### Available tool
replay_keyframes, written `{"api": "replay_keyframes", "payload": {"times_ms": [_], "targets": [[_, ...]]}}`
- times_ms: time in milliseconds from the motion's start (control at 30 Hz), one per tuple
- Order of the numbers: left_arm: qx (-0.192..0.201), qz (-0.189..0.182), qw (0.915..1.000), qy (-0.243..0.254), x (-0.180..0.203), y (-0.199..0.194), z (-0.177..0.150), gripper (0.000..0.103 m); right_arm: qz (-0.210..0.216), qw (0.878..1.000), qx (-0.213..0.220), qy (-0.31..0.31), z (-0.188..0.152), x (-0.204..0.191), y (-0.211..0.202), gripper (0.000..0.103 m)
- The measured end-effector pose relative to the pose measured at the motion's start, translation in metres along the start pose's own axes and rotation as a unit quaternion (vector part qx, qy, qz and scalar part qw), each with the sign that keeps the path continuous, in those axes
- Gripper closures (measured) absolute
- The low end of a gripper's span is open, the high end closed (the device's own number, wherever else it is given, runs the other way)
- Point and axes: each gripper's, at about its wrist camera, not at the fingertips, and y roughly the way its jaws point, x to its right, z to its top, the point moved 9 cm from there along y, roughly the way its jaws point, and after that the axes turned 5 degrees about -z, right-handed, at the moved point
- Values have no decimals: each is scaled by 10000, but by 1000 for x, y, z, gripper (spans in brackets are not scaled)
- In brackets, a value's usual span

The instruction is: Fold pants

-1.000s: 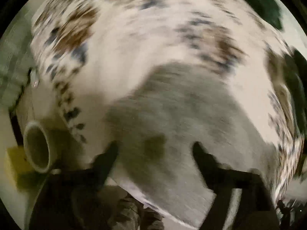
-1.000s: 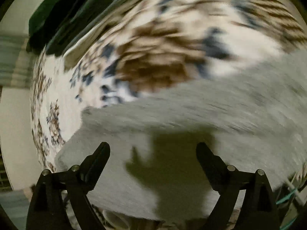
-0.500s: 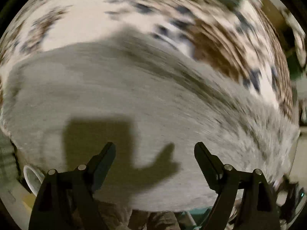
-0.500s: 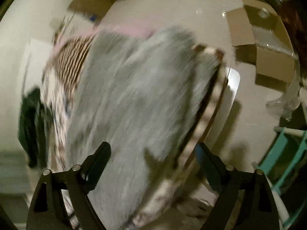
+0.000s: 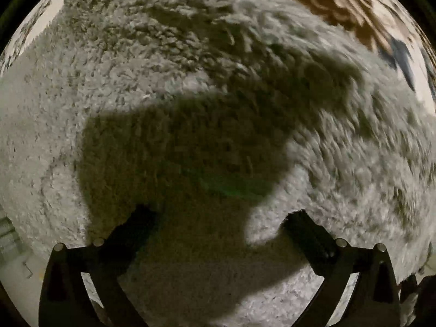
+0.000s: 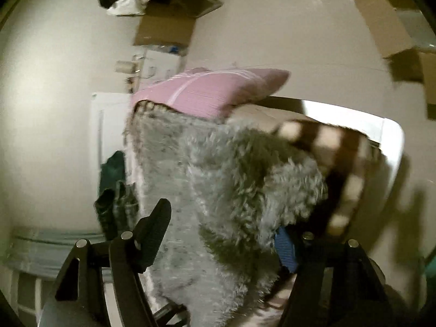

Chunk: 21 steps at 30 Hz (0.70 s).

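The grey fluffy pants [image 5: 190, 87] fill the left wrist view, lying flat on a brown, white and blue patterned blanket [image 5: 354, 13]. My left gripper [image 5: 218, 218] is open, pressed close down on the fleece, its fingertips sunk into the pile. In the right wrist view the pants [image 6: 218, 177] lie along the bed, with a raised fold of fleece between my fingers. My right gripper [image 6: 226, 218] is open; its left finger [image 6: 152, 226] shows clearly and the right one is mostly hidden behind the fleece.
A pink striped pillow [image 6: 212, 90] lies at the far end of the bed. The white bed frame [image 6: 392, 141] shows at right. Cardboard boxes [image 6: 169, 19] stand on the floor beyond, another box [image 6: 403, 27] at upper right. Dark green clothing [image 6: 114, 188] hangs at the bed's left side.
My left gripper has dropped much closer onto the grey fleece. My right gripper has swung from facing down at the pants to looking along the bed, and a fold of fleece now rises between its fingers.
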Motion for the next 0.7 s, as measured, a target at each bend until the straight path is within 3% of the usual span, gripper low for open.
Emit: {"api": "replay_keyframes", "payload": {"times_ms": [233,300,367,400,533,700], "targets": [[61,53,9999,-113,18,9,8,0,110,9986,-428,-300,4,2,38,29],[74,54,9999,-102,19,11,6,0,655,9964,-514,-170,6,-8,36,30],[93,53,9999,-108,15,10,5,0,1467,9875,-578,85,9,-19,32,31],[101,59,9999,-112,14,10,5,0,1507,9868,-577,108,9,-16,31,31],[122,83,9998,-135,11,3,-7,0,1019,9925,-681,17,6,4,46,32],[126,57,9998,-131,15,2,-8,0,774,9943,-654,-338,3,-10,63,31]]}}
